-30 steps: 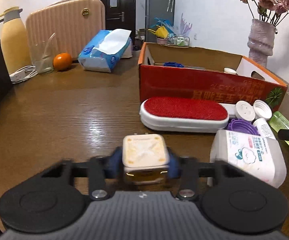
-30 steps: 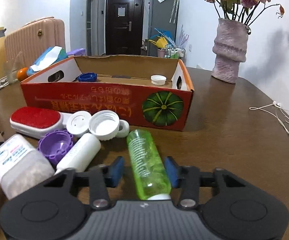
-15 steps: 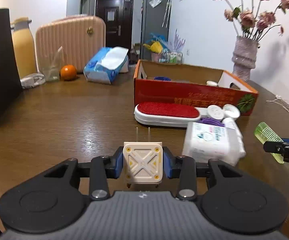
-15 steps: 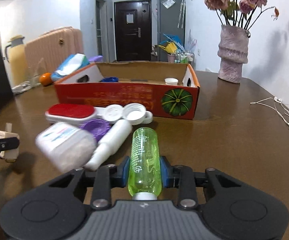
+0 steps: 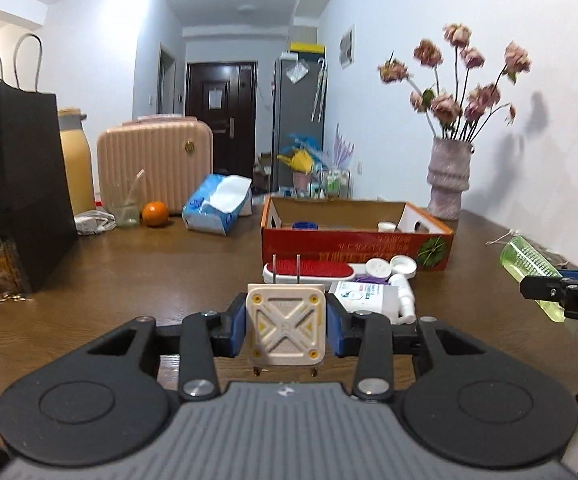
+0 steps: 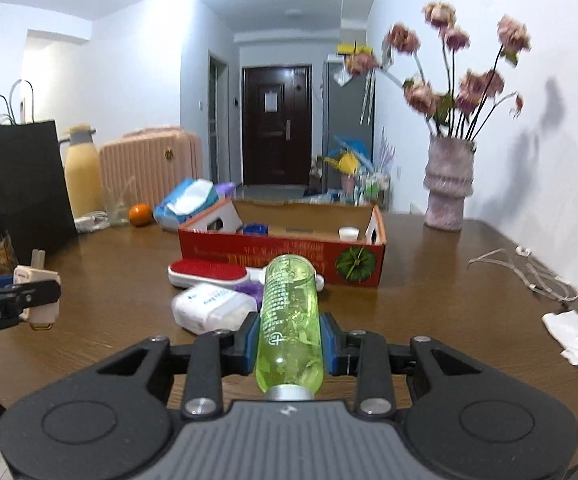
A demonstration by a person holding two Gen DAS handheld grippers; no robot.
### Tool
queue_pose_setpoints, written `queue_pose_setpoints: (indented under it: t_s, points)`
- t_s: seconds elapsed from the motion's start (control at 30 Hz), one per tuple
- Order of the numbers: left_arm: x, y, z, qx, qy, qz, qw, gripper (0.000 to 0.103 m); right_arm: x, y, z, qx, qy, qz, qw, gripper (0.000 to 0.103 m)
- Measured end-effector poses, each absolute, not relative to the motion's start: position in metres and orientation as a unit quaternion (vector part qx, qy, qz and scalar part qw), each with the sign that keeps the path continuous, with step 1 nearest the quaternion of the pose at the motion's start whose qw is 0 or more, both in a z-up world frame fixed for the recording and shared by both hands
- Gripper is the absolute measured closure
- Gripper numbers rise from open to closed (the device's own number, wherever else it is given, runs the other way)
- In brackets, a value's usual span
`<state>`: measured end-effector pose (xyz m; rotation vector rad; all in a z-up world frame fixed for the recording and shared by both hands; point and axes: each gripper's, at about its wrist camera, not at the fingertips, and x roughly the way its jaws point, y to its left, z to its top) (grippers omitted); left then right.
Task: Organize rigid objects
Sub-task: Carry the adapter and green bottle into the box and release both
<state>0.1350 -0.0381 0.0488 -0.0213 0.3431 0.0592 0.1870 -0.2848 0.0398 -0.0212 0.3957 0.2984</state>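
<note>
Standing over the wooden counter (image 6: 429,280), both tools are loaded: the left hand-held gripper (image 5: 285,325) pinches a cream plug adapter (image 5: 285,326) by its two flat sides, prongs pointing away toward the room, while the right hand-held gripper (image 6: 289,338) is clamped around a clear green bottle (image 6: 291,320) low on its body, near the silvery cap end, with the rest of it sticking out ahead. Both are held up off the counter, short of the red cardboard box (image 6: 285,258), which already holds a blue cap (image 6: 255,229) and a white cap (image 6: 348,233). I'd judge the adapter light, hard and boxy, so its flat sides give the pads a sure seat; the prongs are the part to keep clear of. The bottle looks like stiff, smooth plastic, and being round it could twist or slide between the pads, more so because it is gripped near one end and most of its length overhangs. Left on the counter before the box are a red-faced lint brush (image 5: 311,273), a white labelled container (image 6: 209,306), a purple lid and some white caps.
</note>
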Motion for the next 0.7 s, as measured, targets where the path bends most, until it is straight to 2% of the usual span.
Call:
queue_pose_setpoints:
  t_s: [0.37, 0.7]
  points:
    - [0.089, -0.047, 0.063, -0.005, 0.133, 0.014, 0.991, 0.064, 0.130, -0.300, 0.049, 0.002, 0.166, 0.132, 0.977, 0.073]
    - [0.122, -0.045, 0.061, -0.009, 0.149, 0.018, 0.989, 0.064, 0.158, -0.309, 0.047, 0.008, 0.175, 0.115, 0.978, 0.073]
